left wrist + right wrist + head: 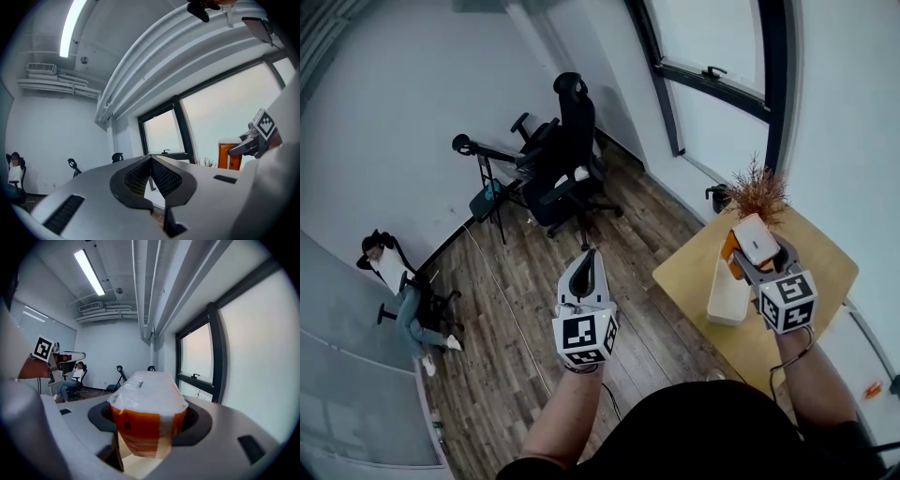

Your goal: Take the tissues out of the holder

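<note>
- The white holder [728, 292] is standing on the desk [686, 274], with its long side running away from the person. What is lying inside it is too small to tell from the head view.
- The tissue pack [754, 238] is sitting out of the holder, hanging just above the holder's far end and seemingly clear of its rim.
- The right tongs [751, 246] are grasping the tissue pack. One pad is pressing on each orange flank, and the clear-wrapped white top is rising above the jaws.
- The pack is lying lengthwise between the jaws. Its long axis is running along the tongs and roughly in line with the holder's long side.
- The pack's far end is pointing away from the person, towards the dried plant [758, 191] standing beyond the holder.
- The left tongs [589, 258] are hanging well to the left of the holder, out over the wooden floor [534, 309]. They are clenched, tips meeting, with nothing between them.
</note>
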Demonstrator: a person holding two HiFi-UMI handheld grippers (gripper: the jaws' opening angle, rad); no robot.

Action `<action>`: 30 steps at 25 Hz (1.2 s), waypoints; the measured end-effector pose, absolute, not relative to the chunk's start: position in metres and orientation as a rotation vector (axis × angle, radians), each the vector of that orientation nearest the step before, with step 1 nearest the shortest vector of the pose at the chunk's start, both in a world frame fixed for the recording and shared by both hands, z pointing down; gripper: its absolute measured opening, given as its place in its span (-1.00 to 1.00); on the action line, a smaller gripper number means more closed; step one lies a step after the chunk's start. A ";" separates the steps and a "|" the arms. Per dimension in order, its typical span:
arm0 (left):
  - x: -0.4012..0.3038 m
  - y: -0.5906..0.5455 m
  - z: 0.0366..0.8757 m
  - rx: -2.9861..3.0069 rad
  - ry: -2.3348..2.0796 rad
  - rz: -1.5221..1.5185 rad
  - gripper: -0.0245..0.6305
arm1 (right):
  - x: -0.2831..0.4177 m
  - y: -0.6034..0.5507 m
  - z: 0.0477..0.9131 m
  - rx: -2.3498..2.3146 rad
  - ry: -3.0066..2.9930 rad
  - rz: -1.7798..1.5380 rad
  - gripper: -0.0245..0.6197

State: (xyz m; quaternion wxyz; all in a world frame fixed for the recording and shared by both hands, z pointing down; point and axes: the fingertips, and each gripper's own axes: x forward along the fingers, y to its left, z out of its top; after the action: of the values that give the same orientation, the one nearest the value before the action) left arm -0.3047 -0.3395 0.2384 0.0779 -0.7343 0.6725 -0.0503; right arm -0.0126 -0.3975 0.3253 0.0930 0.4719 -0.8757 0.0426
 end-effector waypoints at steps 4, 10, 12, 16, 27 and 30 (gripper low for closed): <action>-0.296 -0.335 0.240 -2.210 2.003 -0.132 -0.91 | -0.005 -0.396 0.321 1.416 -2.597 0.115 -0.01; -0.290 -0.333 0.252 -2.236 2.014 -0.138 -0.91 | -0.003 -0.395 0.321 1.408 -2.592 0.108 -0.01; -0.288 -0.331 0.254 -2.244 2.013 -0.141 -0.91 | -0.003 -0.394 0.322 1.397 -2.591 0.106 -0.01; -0.285 -0.332 0.255 -2.250 2.013 -0.139 -0.91 | -0.003 -0.396 0.323 1.386 -2.580 0.107 -0.02; -0.269 -0.348 0.264 -2.311 1.976 -0.102 -0.91 | -0.003 -0.400 0.331 1.380 -2.572 0.084 -0.03; -0.270 -0.351 0.266 -2.312 1.983 -0.103 -0.91 | -0.003 -0.399 0.331 1.375 -2.574 0.079 -0.03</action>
State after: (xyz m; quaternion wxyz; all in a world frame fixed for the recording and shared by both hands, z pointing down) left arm -0.2695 -0.3505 0.2656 0.0469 -0.7579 0.6498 -0.0338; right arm -0.0031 -0.3994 0.3310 0.1109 0.4680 -0.8763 0.0270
